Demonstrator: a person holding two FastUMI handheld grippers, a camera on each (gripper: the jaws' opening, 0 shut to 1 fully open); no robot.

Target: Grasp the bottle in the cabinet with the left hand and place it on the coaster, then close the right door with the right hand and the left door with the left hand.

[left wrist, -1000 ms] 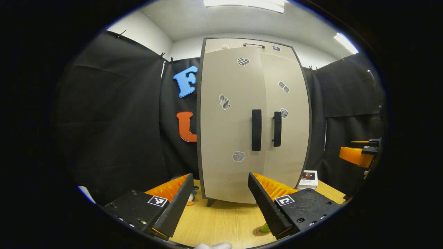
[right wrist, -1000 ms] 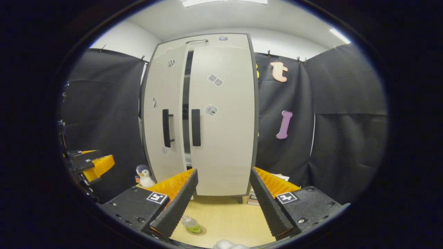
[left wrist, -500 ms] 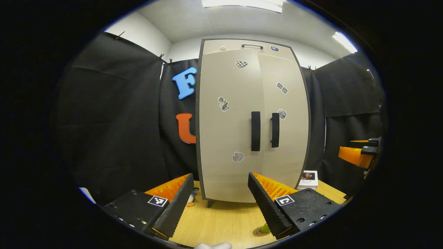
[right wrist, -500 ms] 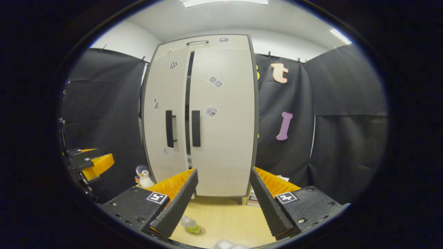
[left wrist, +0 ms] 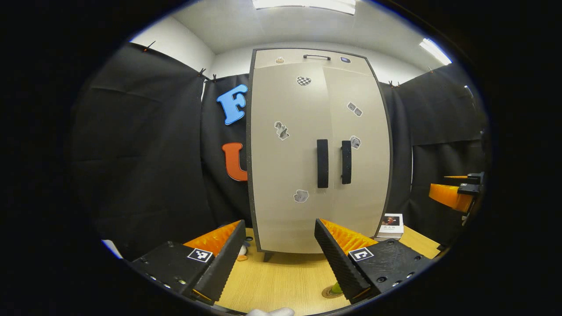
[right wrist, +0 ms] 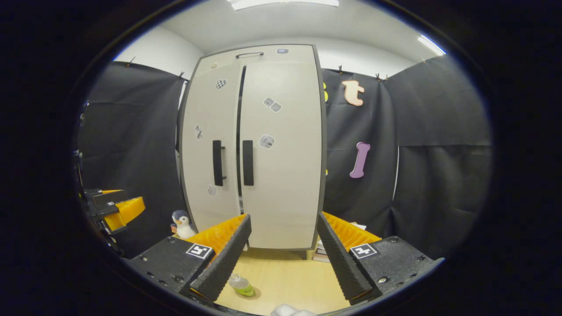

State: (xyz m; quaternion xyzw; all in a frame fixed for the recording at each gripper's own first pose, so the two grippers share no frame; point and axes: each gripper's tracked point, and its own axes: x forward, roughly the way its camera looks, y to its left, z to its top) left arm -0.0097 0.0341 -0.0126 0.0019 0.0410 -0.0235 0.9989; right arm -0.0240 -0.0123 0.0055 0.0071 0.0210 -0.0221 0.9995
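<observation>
The cabinet (left wrist: 318, 149) is seen in the middle of both views, standing on the table (left wrist: 285, 281). The right door (right wrist: 281, 149) is shut flush; the left door (right wrist: 210, 149) is almost shut, with a thin dark slit seen between the two in the right gripper view, while in the left gripper view the doors look flush. The bottle (right wrist: 242, 284) is found at the bottom centre of the right gripper view, standing on the coaster (right wrist: 252, 292), well apart from the cabinet; in the left gripper view a part of it is seen at the bottom, beside the near finger. The placing step is judged done, which is why nothing is held. The left gripper (left wrist: 279, 259) is held back from the cabinet, fingers spread wide and empty, aimed at the lower left door, likely because a last push may be needed. The right gripper (right wrist: 283, 259) is also kept wide and empty, clear of the right door, its job judged finished. Each gripper is also glimpsed at the other view's edge. A penguin toy (right wrist: 182, 224) is seen at the lower left of the right gripper view, and a small box (left wrist: 390, 225) at the lower right of the left gripper view; both are clear of the doors.
</observation>
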